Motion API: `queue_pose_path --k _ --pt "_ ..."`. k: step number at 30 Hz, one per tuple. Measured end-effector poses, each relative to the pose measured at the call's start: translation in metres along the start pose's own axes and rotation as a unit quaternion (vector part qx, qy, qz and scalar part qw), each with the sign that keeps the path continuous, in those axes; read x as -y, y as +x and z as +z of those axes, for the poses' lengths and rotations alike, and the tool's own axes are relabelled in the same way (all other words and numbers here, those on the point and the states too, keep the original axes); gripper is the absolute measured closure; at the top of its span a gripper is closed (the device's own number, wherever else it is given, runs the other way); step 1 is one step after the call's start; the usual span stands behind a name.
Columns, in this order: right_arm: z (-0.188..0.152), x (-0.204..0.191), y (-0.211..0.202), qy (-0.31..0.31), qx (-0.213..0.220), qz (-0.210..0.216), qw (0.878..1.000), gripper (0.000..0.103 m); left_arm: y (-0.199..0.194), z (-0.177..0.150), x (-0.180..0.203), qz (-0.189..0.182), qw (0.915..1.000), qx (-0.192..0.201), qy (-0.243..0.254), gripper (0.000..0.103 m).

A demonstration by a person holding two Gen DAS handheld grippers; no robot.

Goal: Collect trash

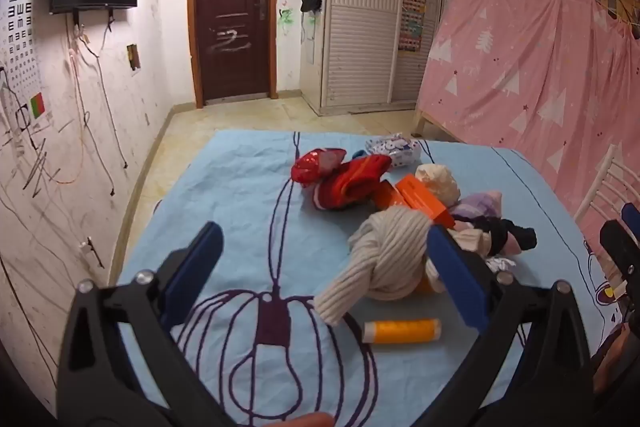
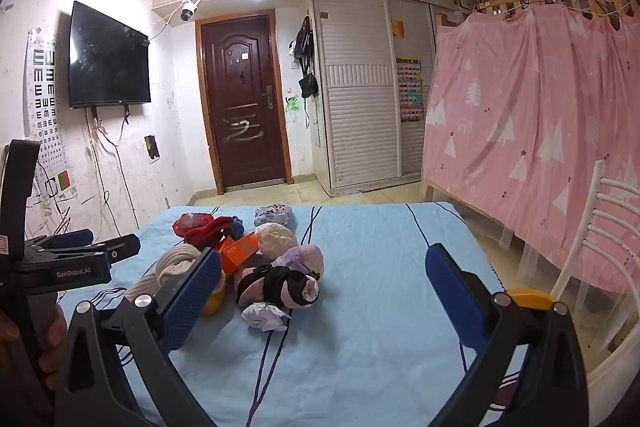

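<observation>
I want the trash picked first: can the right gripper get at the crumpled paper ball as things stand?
Probably yes. The right gripper stands open, and the crumpled paper ball lies at the near edge of the pile, with only bare blue cloth before it. The black-and-pink sock bundle crowds it from behind.

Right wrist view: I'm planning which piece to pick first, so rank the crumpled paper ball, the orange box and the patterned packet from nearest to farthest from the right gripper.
1. Crumpled paper ball: nearest the right gripper, near edge of the pile.
2. Orange box: mid-pile, left of centre.
3. Patterned packet: far end of the blue cloth, toward the door.
</observation>
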State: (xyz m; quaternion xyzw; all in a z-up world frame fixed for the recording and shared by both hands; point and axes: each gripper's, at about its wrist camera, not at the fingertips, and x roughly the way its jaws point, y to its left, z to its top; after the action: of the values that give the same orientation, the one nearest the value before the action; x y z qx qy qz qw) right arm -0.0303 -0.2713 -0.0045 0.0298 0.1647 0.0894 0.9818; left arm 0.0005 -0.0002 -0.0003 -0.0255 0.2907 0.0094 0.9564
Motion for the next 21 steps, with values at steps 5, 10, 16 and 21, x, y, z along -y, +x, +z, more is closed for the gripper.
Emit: queue_pose_path --k 5,10,16,21 --pt "-0.0002 -0.0005 0.0006 -0.001 -0.001 0.000 1.000 0.008 -0.0005 0.0000 -0.0001 -0.002 1.0000 0.005 0.000 0.005" --pt "-0.0004 -0.0008 0.0016 -0.003 -0.002 0.000 1.000 0.008 -0.0007 -0.0001 -0.0001 0.000 1.0000 0.006 0.000 0.005" --pt "0.0001 0.0012 0.0030 -0.003 -0.003 -0.001 1.000 0.008 -0.0008 -0.0001 -0.0003 0.000 1.0000 0.005 -0.001 0.005" --pt "0.0006 -0.0029 0.0001 -0.004 -0.001 0.001 1.000 0.008 -0.0005 -0.0001 -0.0003 0.000 1.0000 0.005 -0.001 0.005"
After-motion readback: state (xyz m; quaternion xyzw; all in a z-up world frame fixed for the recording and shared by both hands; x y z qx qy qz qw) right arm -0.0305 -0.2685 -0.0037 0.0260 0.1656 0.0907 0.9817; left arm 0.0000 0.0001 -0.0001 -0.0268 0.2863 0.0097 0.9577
